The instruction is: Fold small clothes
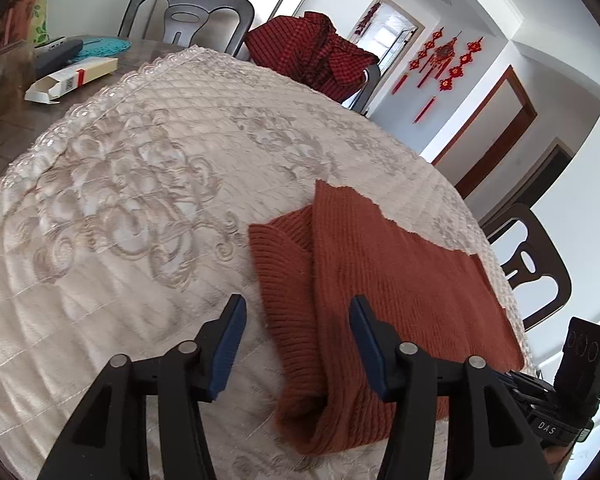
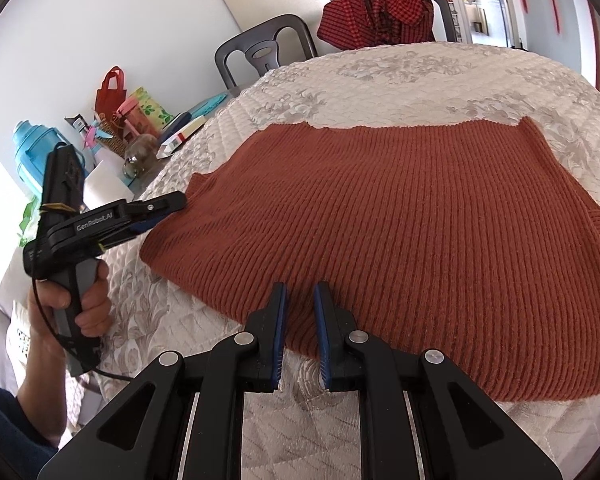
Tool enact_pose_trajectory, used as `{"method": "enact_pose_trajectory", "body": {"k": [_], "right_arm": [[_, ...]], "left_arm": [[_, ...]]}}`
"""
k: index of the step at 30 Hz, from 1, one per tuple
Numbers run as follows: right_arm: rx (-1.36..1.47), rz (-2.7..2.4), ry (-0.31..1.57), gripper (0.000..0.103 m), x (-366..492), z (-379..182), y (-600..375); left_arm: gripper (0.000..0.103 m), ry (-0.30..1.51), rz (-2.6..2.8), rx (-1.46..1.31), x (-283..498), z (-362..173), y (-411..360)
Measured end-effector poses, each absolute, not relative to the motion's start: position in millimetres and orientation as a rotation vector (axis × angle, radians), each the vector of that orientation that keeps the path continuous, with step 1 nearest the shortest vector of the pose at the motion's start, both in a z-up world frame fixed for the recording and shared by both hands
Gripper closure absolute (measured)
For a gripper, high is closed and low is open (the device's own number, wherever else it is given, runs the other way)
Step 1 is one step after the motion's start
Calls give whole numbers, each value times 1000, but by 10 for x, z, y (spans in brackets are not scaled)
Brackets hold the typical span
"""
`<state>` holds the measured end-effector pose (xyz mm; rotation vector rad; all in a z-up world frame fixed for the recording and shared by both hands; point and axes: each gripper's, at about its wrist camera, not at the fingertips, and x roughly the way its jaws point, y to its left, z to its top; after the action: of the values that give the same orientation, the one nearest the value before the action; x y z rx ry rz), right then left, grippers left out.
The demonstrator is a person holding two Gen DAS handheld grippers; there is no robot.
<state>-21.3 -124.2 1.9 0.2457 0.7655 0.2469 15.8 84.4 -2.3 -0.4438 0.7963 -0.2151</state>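
Observation:
A rust-orange ribbed knit sweater (image 2: 400,220) lies flat on the cream quilted table cover (image 2: 400,76); in the left wrist view (image 1: 380,280) its near side is folded over. My left gripper (image 1: 298,340) is open, its jaws wide apart over the sweater's folded edge, holding nothing. It also shows in the right wrist view (image 2: 168,208) at the sweater's left edge, held by a hand. My right gripper (image 2: 300,328) has its jaws a narrow gap apart over the sweater's near hem, with no cloth between them.
A red checked garment (image 2: 380,12) hangs on a chair at the far side. A dark chair (image 1: 188,16) stands behind the table. A white box (image 1: 72,78), a blue bottle (image 2: 32,148) and gift bags (image 2: 112,92) crowd the table's left end. Another chair (image 1: 532,264) stands at right.

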Motion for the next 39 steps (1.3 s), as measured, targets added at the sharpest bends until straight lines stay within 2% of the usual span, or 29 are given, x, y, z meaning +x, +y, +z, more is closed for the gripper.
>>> {"method": "enact_pose_trajectory", "body": {"k": [12, 27, 30, 34, 39], "right_arm": [[299, 229, 726, 89, 50, 99, -1424], [316, 173, 739, 89, 512, 137, -1510], [320, 182, 734, 89, 459, 169, -1498], [302, 229, 736, 89, 245, 146, -1421], [312, 258, 728, 89, -78, 64, -1396]], "left_arm": [[43, 798, -283, -499, 405, -36, 763], [43, 837, -389, -529, 188, -66, 672], [53, 842, -385, -525, 184, -84, 674], [74, 854, -378, -550, 204, -127, 723], [79, 859, -393, -572, 212, -136, 755]]}}
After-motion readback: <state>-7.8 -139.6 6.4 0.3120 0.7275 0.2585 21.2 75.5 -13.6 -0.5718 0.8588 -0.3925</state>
